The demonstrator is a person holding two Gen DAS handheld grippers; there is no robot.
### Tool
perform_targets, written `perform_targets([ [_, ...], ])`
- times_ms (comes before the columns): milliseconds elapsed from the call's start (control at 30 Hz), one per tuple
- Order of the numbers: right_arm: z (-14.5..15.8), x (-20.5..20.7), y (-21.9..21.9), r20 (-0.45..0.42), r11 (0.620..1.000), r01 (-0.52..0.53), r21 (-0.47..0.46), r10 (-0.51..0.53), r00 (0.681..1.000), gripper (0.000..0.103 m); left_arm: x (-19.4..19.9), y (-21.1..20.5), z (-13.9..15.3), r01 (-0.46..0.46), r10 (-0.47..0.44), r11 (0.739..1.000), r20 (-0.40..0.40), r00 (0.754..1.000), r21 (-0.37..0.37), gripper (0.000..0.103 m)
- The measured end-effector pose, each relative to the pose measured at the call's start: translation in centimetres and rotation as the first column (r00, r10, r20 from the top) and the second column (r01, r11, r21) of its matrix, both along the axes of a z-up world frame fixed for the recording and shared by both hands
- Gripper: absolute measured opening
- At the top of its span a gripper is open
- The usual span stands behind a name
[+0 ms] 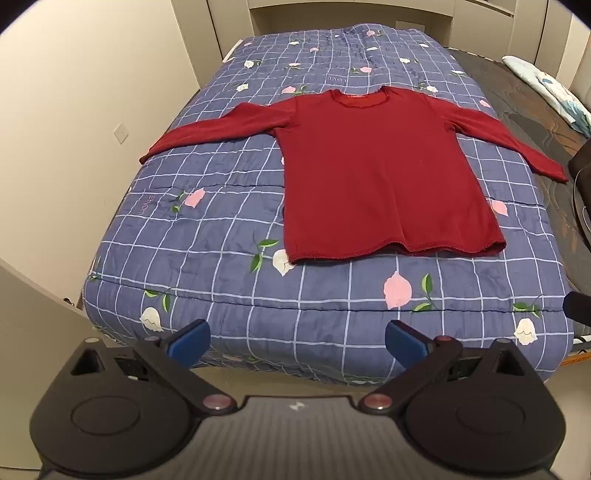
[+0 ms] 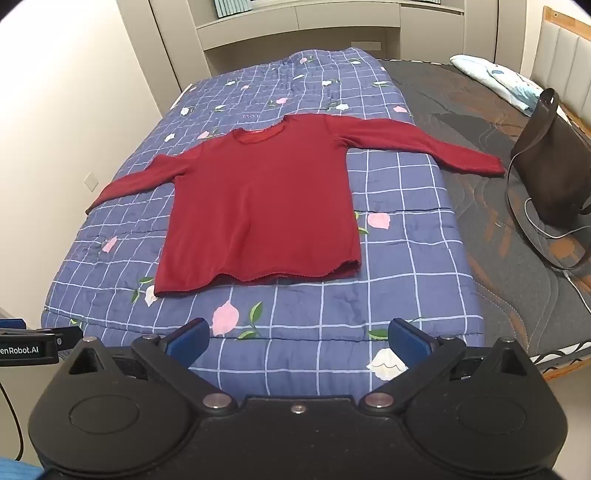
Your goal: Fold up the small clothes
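The dark red long-sleeved knit top (image 1: 384,173) is seen flat mid-frame, sleeves spread sideways, above both wide-open, empty grippers: left gripper (image 1: 297,345), right gripper (image 2: 299,341).

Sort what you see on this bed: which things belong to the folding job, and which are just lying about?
Job: red long-sleeved top, spread flat; left gripper and right gripper, both open and empty.

Lying about: brown bag, white cable, pillow, checked quilt beneath.

Bed (image 2: 480,155) under blue checked floral quilt (image 1: 207,236), cream walls (image 1: 74,92), built-in shelving (image 2: 295,26), padded headboard (image 2: 565,59)
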State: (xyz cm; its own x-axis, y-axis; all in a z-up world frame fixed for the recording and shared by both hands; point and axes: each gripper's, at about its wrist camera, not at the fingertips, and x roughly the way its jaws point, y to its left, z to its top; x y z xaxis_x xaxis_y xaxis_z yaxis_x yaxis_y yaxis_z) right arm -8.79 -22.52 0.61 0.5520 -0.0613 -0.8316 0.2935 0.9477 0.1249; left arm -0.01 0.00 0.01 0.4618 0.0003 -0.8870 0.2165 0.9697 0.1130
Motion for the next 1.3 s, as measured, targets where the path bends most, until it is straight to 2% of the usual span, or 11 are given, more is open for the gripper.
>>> perform_targets([
  [1300, -0.85, 0.75, -0.59, -0.038, 1.0, 0.004, 0.019, -0.003, 0.999, 0.102, 0.44, -0.55, -0.23, 0.015, -0.014, 1.0, -0.019, 1.0, 0.021, 0.103],
])
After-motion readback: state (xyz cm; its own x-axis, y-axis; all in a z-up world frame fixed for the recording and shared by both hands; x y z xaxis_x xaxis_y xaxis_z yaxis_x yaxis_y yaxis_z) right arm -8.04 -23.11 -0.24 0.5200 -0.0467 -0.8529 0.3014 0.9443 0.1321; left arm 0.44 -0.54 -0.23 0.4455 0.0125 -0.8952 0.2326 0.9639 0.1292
